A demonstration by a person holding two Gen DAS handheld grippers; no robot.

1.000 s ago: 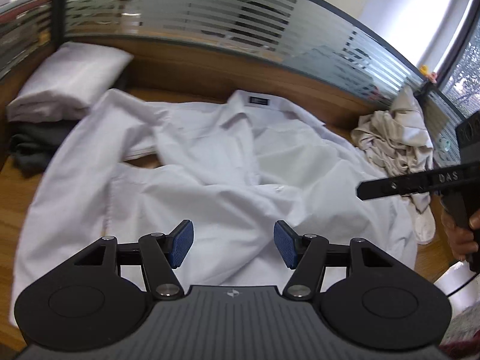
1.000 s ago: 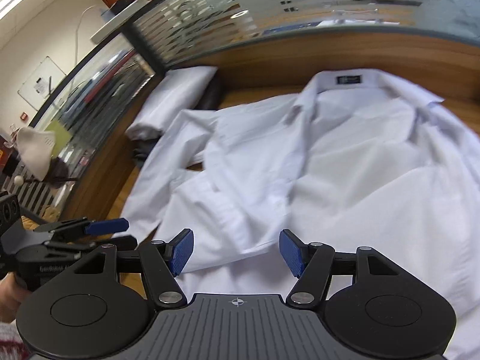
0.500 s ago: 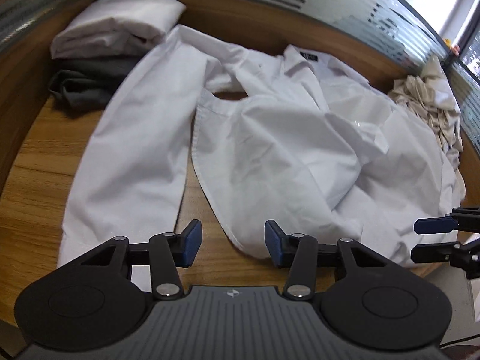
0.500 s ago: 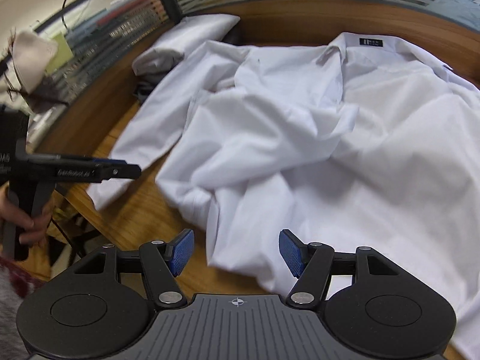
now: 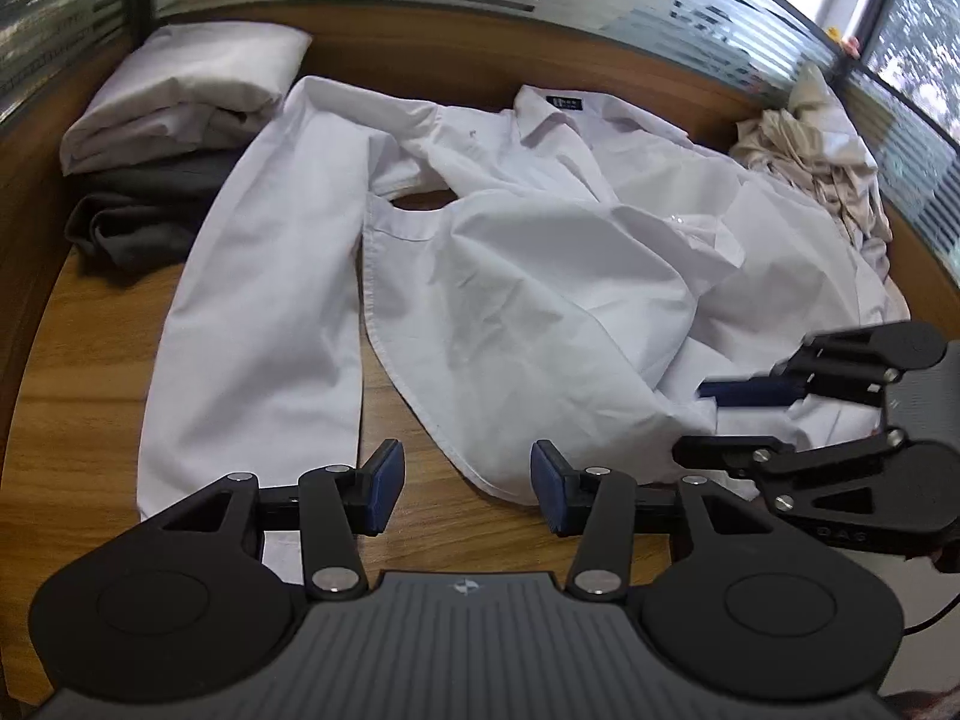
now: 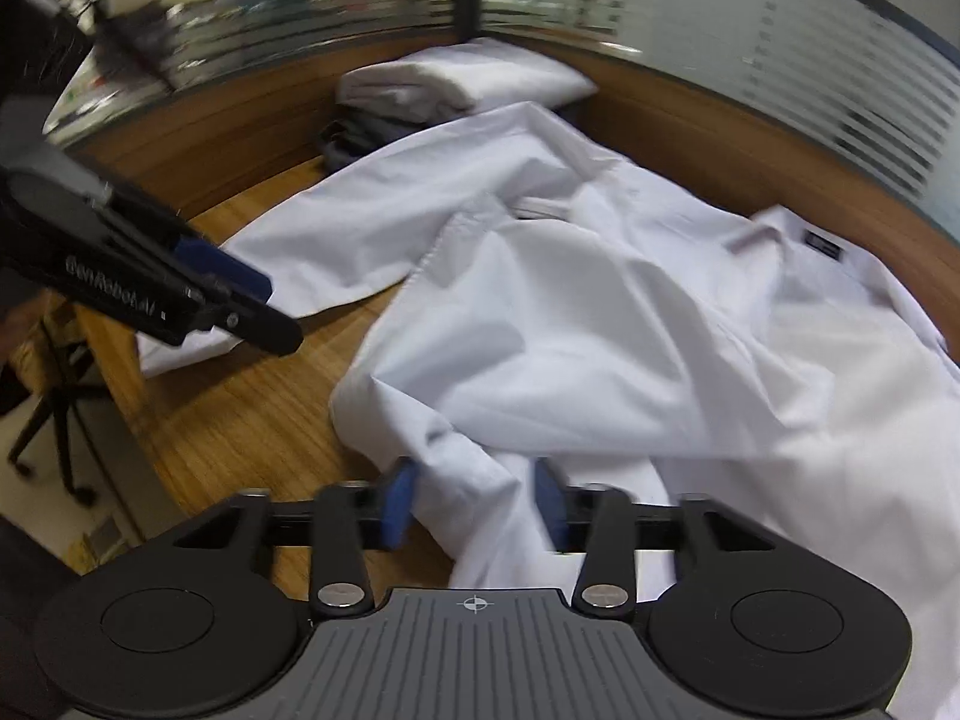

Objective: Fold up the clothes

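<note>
Both tongs have come lower and nearer the table edge since the earlier frames, and the white shirt (image 5: 540,300) now lies spread ahead of them rather than under them. Right gripper (image 6: 474,504) has just been closing; a rumpled fold of the shirt's near hem sits between its blue pads (image 6: 397,501), the cloth seeming to touch both, though blur stops me saying the pinch is firm. Left gripper (image 5: 462,489) stands about half open with nothing in it, only bare wooden table (image 5: 84,360) between its fingers; the shirt's bottom corner lies just ahead and to its right, one sleeve (image 5: 264,312) stretching away to its left. Collar points to the far side, front panel bunched across the middle. Folded pile (image 5: 180,90), white over dark, sits far left of the left tongs; a crumpled beige garment (image 5: 810,162) far right. Step in hand, as I judge it: taking hold of the hem to spread the shirt flat, folding proper not yet begun. Next move likely wants the left tongs eased forward and rightward onto the hem corner, closed, then both drawn apart to pull out the bunching.
</note>
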